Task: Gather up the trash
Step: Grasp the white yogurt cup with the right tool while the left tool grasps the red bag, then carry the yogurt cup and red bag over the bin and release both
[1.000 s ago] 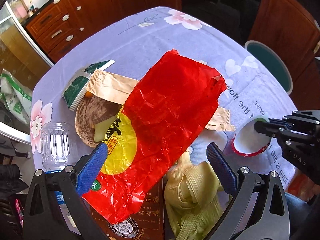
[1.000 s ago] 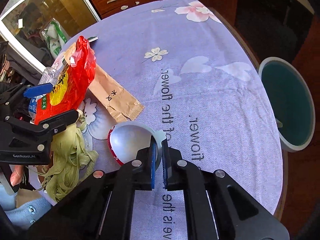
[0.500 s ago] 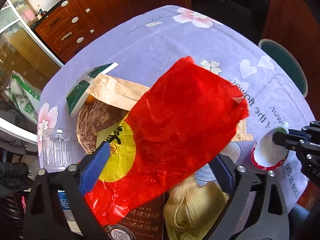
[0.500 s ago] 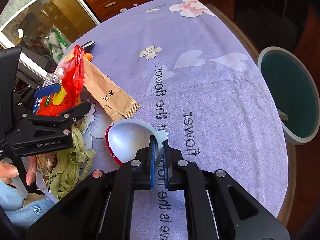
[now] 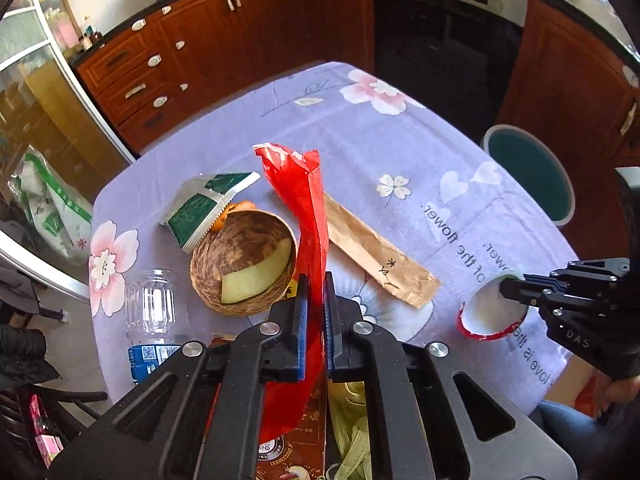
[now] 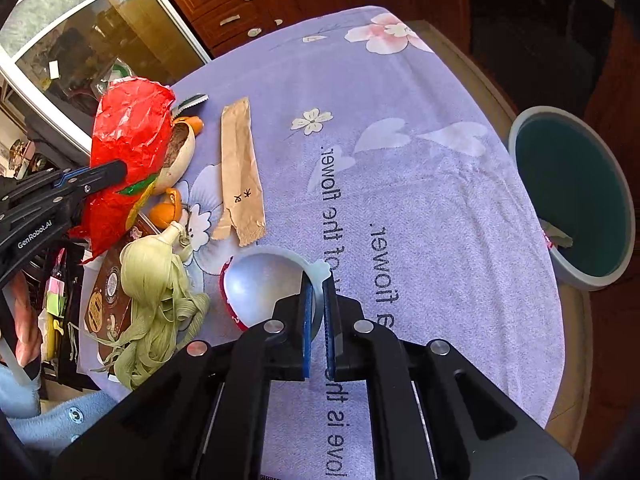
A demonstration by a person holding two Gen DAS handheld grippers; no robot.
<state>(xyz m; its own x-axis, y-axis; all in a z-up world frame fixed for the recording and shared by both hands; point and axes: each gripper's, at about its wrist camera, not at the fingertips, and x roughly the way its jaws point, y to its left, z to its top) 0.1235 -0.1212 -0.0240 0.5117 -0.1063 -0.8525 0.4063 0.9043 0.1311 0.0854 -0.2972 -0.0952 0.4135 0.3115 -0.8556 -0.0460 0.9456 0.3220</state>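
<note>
Kitchen with dark red wood cabinets; round counter point(image 6: 400, 128) under a lilac flower-print cloth; teal bin point(image 6: 572, 196) stands off the counter's right edge, seemingly on the floor, a scrap already inside.

Left gripper point(image 5: 314, 304): jaws have just been closing, now pinched narrow on the red plastic wrapper point(image 5: 304, 216); wrapper stands crumpled up out of the jaws, lifted clear of the pile in the right wrist view.

Right gripper point(image 6: 318, 304): jaws narrow, clamped on the rim tab of the empty red-and-white cup point(image 6: 260, 292); cup sits tilted on the cloth, near centre-front.

Uncollected trash at the left of the counter: coconut shell point(image 5: 244, 264) with a pale slice inside; green-and-white sachet point(image 5: 204, 208) touching its far rim; brown paper sleeve point(image 6: 240, 168) lying flat between shell and cup; orange peel point(image 6: 166, 212); pale green husk bundle point(image 6: 156, 280) on a brown printed box; clear plastic bottle point(image 5: 150, 312) at the near left edge.

Step in hand, as I judge: both pieces grasped, carry phase starting. Next move calls for swinging wrapper and cup right, over the bin, then opening the jaws; cup held only by the rim, may swing; wrapper light, may cling to the pads; most of the pile not yet collected.
</note>
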